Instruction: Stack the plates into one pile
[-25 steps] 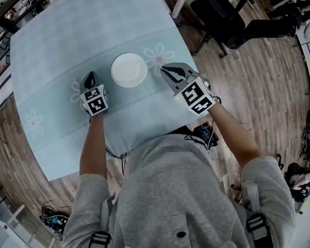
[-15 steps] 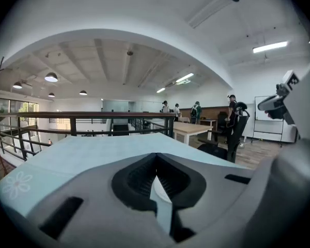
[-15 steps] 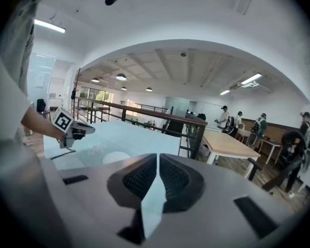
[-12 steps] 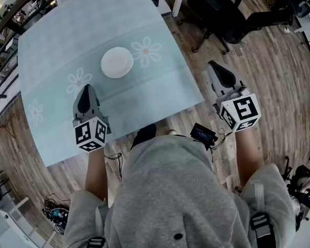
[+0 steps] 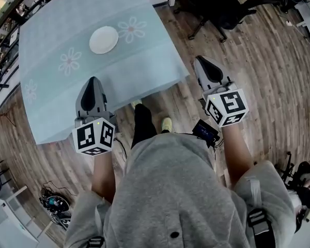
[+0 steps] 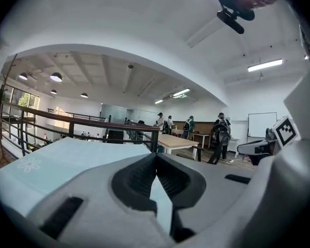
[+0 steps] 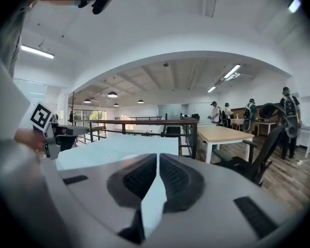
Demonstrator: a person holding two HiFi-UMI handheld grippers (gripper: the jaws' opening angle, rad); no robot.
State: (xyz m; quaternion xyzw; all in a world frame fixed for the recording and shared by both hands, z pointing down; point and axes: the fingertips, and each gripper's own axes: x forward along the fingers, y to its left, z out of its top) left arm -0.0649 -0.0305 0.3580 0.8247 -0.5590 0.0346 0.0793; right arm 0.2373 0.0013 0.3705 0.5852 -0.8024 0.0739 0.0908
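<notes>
A pile of white plates [image 5: 104, 40] rests on the light blue flowered tablecloth [image 5: 57, 92], far from both grippers. My left gripper [image 5: 93, 80] hangs over the table's near edge, jaws shut with nothing between them. My right gripper [image 5: 200, 61] is held over the wooden floor, off the table's right corner, also shut and empty. In the left gripper view the closed jaws [image 6: 156, 157] point nearly level across the cloth [image 6: 62, 154]. In the right gripper view the jaws [image 7: 158, 157] are likewise closed over the cloth [image 7: 119, 144]. The plates cannot be made out in either gripper view.
A black office chair [image 5: 217, 4] stands on the wood floor beyond the table's right side. A small device with cables [image 5: 205, 132] hangs at the person's waist. A railing [image 6: 82, 122], a wooden table [image 6: 176, 140] and several standing people [image 6: 219, 138] are far off.
Both grippers have drawn back from beside the plates toward the person and risen. The plates stay on the table and now sit further away in the head view.
</notes>
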